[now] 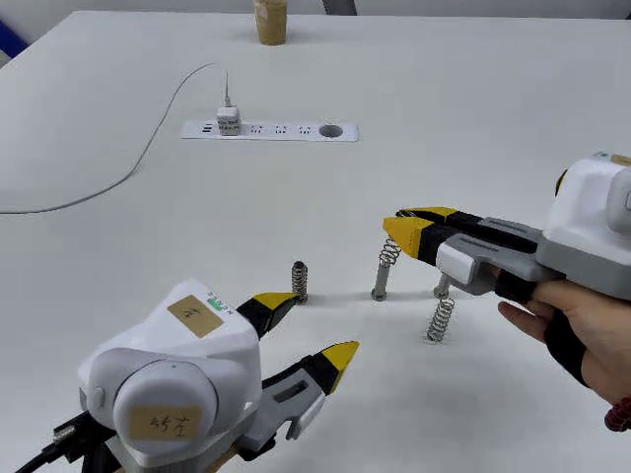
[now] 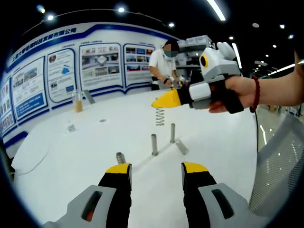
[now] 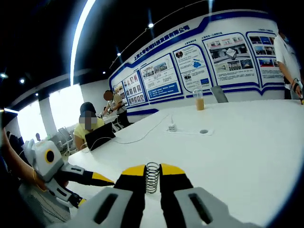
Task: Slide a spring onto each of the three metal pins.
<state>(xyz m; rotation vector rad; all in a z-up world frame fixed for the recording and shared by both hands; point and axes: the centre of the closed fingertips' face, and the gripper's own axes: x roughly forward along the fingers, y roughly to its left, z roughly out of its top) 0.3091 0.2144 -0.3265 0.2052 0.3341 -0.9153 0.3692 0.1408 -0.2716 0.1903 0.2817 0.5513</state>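
A short pin (image 1: 300,281) that carries a spring stands just beyond my left gripper (image 1: 308,327), which is open and holds nothing. My right gripper (image 1: 402,229) is shut on a spring (image 1: 390,253) that hangs over the top of a bare upright pin (image 1: 380,284). A second bare pin (image 1: 443,288) stands partly behind the right gripper. A loose spring (image 1: 441,318) leans on the table in front of it. The left gripper view shows my open left gripper (image 2: 156,171), the sprung pin (image 2: 120,157), two bare pins (image 2: 154,144) (image 2: 172,133) and the held spring (image 2: 160,116). The right gripper view shows that spring (image 3: 152,179) pinched between the jaws.
A white power strip (image 1: 286,130) with a plugged charger and a cable (image 1: 148,148) lies farther back on the white table (image 1: 473,118). A tan cup (image 1: 270,22) stands at the far edge. People sit and stand beyond the table.
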